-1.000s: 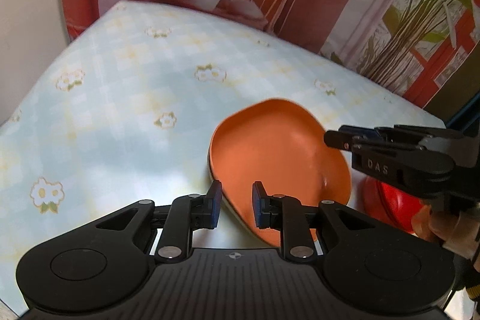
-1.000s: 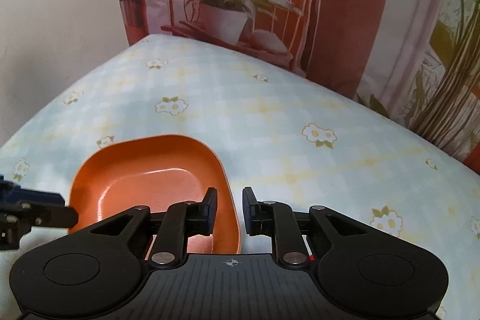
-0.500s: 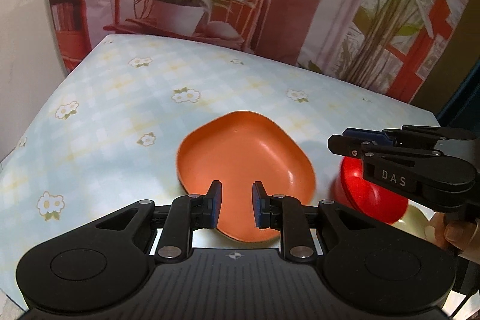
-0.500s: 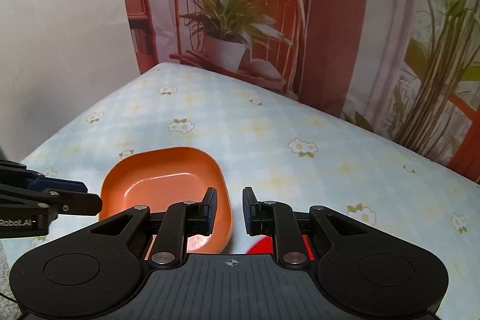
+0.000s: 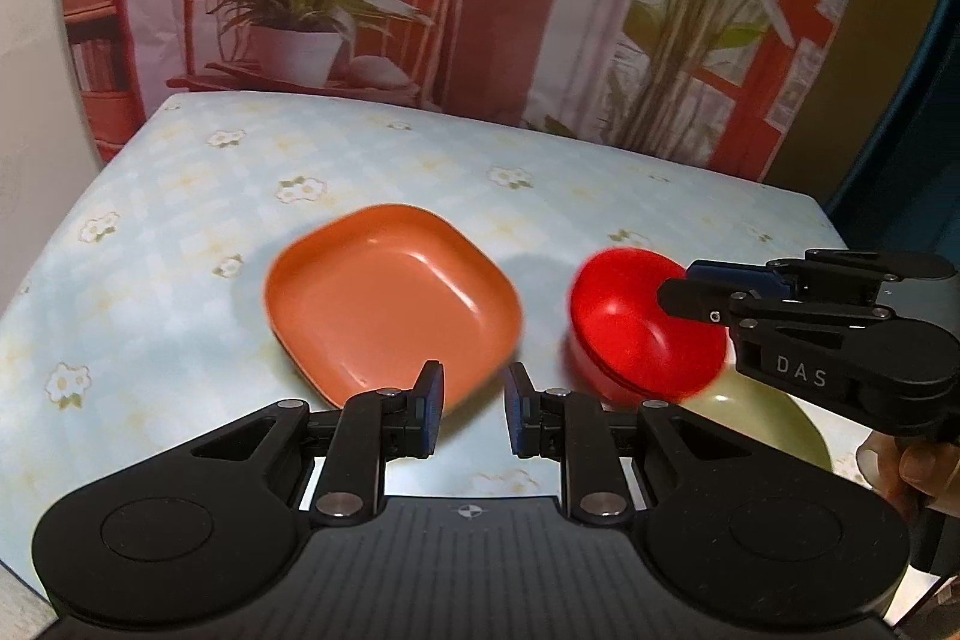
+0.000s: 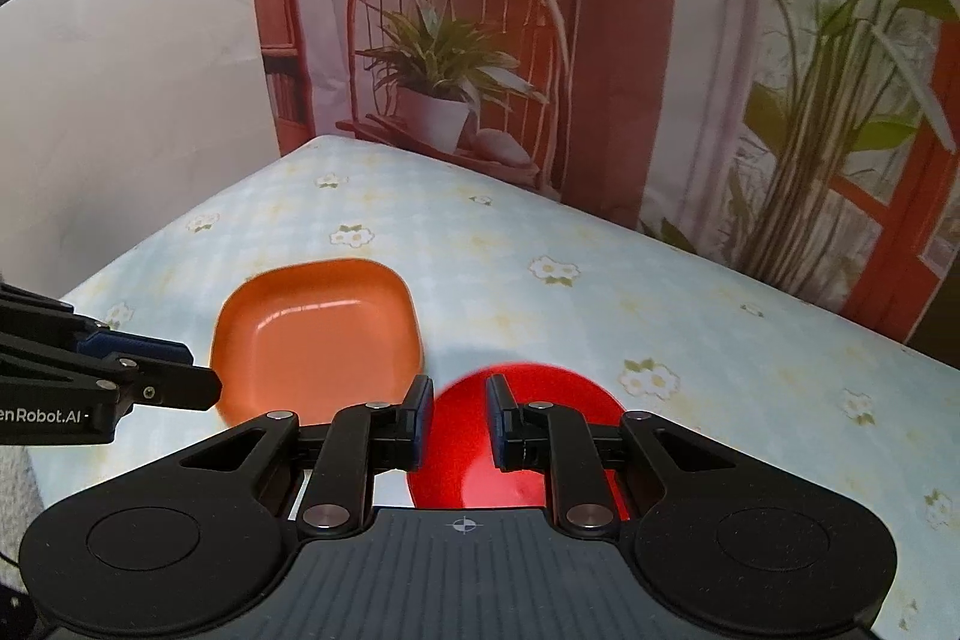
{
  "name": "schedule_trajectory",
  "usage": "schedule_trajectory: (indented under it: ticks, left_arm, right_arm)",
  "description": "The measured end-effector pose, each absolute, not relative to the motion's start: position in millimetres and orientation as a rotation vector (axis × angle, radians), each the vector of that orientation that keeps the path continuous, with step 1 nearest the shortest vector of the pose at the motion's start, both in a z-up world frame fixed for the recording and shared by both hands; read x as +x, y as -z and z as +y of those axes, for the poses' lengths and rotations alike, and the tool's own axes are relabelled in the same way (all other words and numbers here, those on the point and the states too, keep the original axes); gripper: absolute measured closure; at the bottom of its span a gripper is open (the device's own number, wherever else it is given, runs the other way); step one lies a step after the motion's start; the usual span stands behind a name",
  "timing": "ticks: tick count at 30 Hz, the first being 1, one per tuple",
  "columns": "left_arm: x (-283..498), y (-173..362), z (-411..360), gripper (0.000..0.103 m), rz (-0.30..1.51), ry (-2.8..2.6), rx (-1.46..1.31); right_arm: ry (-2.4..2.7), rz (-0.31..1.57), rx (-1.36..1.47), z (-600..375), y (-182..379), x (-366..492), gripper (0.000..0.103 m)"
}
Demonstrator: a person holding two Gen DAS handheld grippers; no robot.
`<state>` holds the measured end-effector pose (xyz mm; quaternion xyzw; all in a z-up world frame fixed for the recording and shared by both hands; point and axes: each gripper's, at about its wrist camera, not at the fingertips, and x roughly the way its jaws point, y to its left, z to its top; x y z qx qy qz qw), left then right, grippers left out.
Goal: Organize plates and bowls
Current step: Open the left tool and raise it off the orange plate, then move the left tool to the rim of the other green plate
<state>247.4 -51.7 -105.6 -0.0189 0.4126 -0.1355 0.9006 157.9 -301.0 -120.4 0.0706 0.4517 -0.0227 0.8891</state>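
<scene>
- While both tools hover above the near edge of the table (image 5: 180, 196), I read this as a gap between steps: nothing is carried, and the stacking has not begun.
- Nearest me, my left gripper (image 5: 474, 409) has its blue-padded jaws a narrow gap apart with only tablecloth between them; it grips nothing.
- My right gripper (image 6: 459, 421) stands the same way, jaws slightly parted and empty, poised over the glossy red round plastic bowl (image 6: 516, 436) without touching it, as far as I can tell.
- At the near right corner, partly hidden under the right tool, sits a pale green round dish (image 5: 762, 424); the red bowl appears to rest on or just against it, though blur keeps me from saying which.
- Just beyond my left jaws, toward the middle of the table, lies the orange square plastic plate with rounded corners (image 5: 390, 304), upright and apart from the red bowl.
- Farther off, the light blue flowered cloth runs bare to the far edge, with a printed backdrop of a potted plant and chair (image 6: 444, 100) behind it.
- My judgement for the next move: open one pair of jaws wider, come down on a rim, most likely the red bowl's, and clamp it cleanly before lifting, since a shallow slick rim could slip.
</scene>
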Motion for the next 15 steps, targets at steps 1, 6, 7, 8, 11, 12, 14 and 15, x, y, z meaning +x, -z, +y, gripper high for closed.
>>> schedule_trajectory:
  ticks: [1,6,7,8,11,12,14,15]
  left_arm:
    - [244.6,105.8,-55.1,0.080,0.854,0.288,-0.041]
    - [234.7,110.4,-71.9,0.080,0.862,0.339,-0.045]
    - [234.4,111.8,-74.7,0.080,0.868,0.351,-0.050]
    - [233.7,113.8,-77.5,0.080,0.875,0.363,-0.060]
    - [233.1,120.6,-85.7,0.080,0.897,0.391,-0.083]
    - [232.9,123.6,-88.7,0.080,0.905,0.399,-0.087]
    - [231.0,129.9,-96.1,0.080,0.922,0.416,-0.091]
    - [230.4,133.0,-99.1,0.080,0.931,0.422,-0.093]
  right_arm:
    - [0.048,0.936,0.145,-303.2,118.3,152.0,0.085]
    - [0.061,0.938,0.140,-317.0,110.9,123.2,0.085]
    - [0.066,0.941,0.138,-320.1,110.5,117.2,0.085]
    - [0.072,0.943,0.137,-322.1,110.3,112.8,0.085]
    - [0.095,0.952,0.143,-332.8,111.9,96.3,0.085]
    - [0.104,0.957,0.145,-336.3,113.4,91.6,0.085]
    - [0.119,0.968,0.152,-342.9,118.3,83.2,0.085]
    - [0.127,0.977,0.156,-346.3,121.5,78.7,0.085]
